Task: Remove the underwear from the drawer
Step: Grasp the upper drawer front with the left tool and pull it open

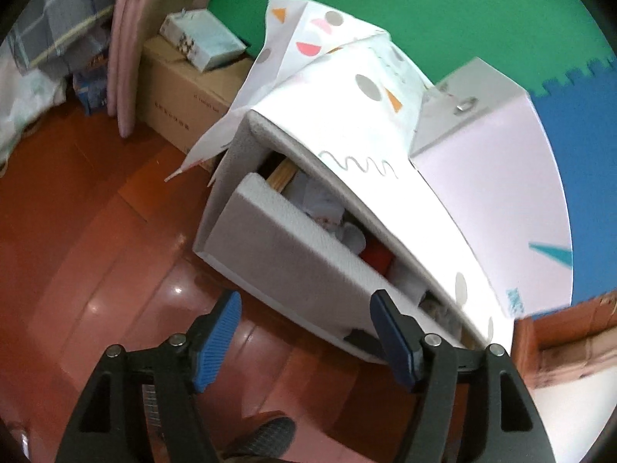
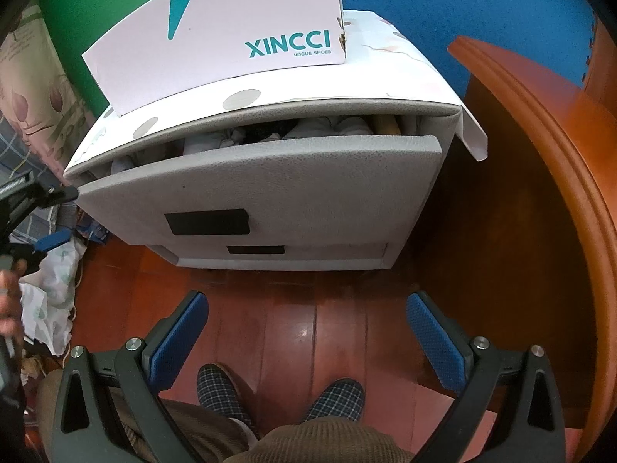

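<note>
A small grey cabinet has its top drawer point(image 1: 293, 254) point(image 2: 270, 189) pulled partly out. Folded underwear point(image 1: 335, 212) point(image 2: 327, 125) fills the gap, mostly white and pale, with a red piece point(image 1: 376, 256) and a dark one point(image 2: 266, 131). My left gripper point(image 1: 306, 332) is open, low in front of the drawer's near corner, with nothing between its fingers. In the right wrist view it shows at the left edge point(image 2: 50, 239), beside the cabinet. My right gripper point(image 2: 308, 335) hangs open above the floor, in front of the cabinet and apart from it.
A pink shoe box point(image 2: 216, 34) point(image 1: 501, 200) lies on patterned paper point(image 1: 347, 88) over the cabinet top. A cardboard box point(image 1: 181, 92) stands behind it, brown wooden furniture point(image 2: 540, 162) to its right. The person's checked slippers point(image 2: 339, 397) rest on the wooden floor. Crumpled cloth point(image 2: 54, 289) lies left.
</note>
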Tool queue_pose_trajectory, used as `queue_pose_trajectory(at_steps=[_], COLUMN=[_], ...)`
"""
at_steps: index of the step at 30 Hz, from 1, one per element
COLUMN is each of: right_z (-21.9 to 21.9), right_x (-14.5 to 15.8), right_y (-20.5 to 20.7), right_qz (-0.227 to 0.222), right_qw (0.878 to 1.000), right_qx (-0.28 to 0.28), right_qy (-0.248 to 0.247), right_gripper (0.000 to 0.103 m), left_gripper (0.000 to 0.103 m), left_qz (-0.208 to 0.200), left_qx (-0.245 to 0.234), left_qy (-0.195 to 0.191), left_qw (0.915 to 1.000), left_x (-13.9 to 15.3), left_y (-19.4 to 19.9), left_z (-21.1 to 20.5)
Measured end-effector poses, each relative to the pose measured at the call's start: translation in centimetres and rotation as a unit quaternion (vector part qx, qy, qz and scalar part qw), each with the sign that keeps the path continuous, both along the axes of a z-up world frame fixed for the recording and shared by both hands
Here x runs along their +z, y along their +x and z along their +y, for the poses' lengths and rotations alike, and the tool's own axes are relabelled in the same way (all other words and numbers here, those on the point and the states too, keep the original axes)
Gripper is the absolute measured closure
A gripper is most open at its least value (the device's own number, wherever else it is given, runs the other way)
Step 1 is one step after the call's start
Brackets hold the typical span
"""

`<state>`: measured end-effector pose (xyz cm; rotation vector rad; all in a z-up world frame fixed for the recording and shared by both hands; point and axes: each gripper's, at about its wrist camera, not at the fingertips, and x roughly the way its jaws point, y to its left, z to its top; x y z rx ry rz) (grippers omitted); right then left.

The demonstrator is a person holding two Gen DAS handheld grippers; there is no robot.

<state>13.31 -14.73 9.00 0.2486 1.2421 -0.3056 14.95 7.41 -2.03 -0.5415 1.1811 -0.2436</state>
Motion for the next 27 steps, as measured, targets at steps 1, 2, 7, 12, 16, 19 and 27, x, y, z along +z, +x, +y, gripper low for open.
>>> queue_pose_trajectory(at_steps=[1,2,7,12,16,19,27], right_z=[-0.1,-0.1,-0.3,-0.2,-0.4,-0.4,-0.4], right_x=[-0.1,-0.1,-0.2,-0.3,-0.3,-0.3,-0.2], right_y=[0.0,0.0,0.0,0.0,0.0,-0.1,-0.2], right_qz=[0.001,0.001,0.003,0.004,0.005,0.003,0.002], right_qw=[1.000,1.000,1.000,1.000,1.000,1.000,1.000], right_qx=[-0.001,-0.002,-0.005,-0.004,-0.005,-0.006,-0.006], right_qy=[0.002,0.003,0.008,0.009,0.013,0.013,0.012], right_gripper=[0.001,0.001,0.001,0.001,0.001,0.002,0.002], left_gripper=[0.032,0.032,0.027,0.020,0.016,0.013,0.002], left_qz=[0.006,0.011,0.027,0.031,0.032,0.031,0.028], left_qx=[0.004,0.008,0.026,0.040,0.048,0.055,0.059], left_qy=[-0.010,-0.017,-0.029,-0.034,-0.023,-0.014,0.031], left_qw=[0.9999,0.9998,0.9989,0.9981,0.9980,0.9979,0.9974], left_x=[-0.3,-0.6,-2.0,-2.9,-3.5,-3.8,-3.9], left_y=[0.5,0.8,2.2,2.9,3.3,3.5,3.3], left_z=[0.0,0.0,-0.3,-0.4,-0.8,-1.0,-1.7])
